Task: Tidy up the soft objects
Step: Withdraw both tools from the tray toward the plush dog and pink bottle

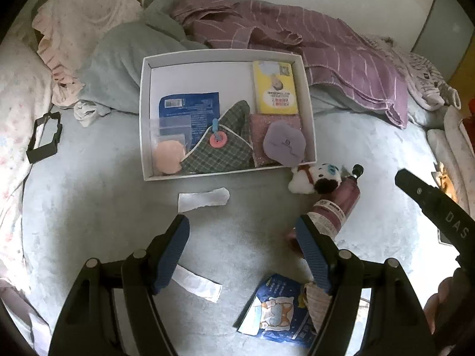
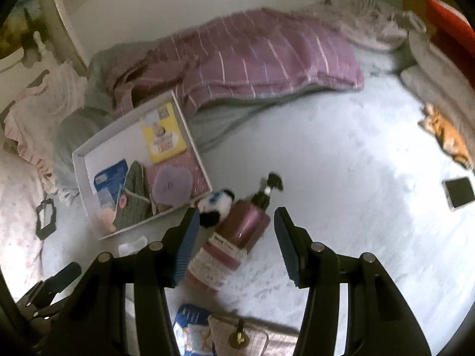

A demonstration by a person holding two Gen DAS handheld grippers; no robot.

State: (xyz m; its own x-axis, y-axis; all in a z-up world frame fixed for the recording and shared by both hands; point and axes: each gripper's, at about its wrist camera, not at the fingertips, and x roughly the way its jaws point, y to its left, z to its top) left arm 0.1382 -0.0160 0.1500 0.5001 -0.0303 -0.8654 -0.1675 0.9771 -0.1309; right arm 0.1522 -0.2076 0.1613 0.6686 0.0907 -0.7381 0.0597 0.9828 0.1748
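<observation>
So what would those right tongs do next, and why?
Probably ease forward and left to the small plush dog. It is soft, lies outside the white box beside the pink pump bottle, and the right tongs are open and empty.

White box (image 1: 308, 95) holds plaid pouch (image 1: 225, 148); plush dog (image 1: 314, 178) lies just outside beside it.

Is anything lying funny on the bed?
Yes. The pink pump bottle lies tipped on its side beside the white box, pressed against a small plush toy. It is a hard bottle among soft things, and a torn paper strip lies loose nearby.
</observation>
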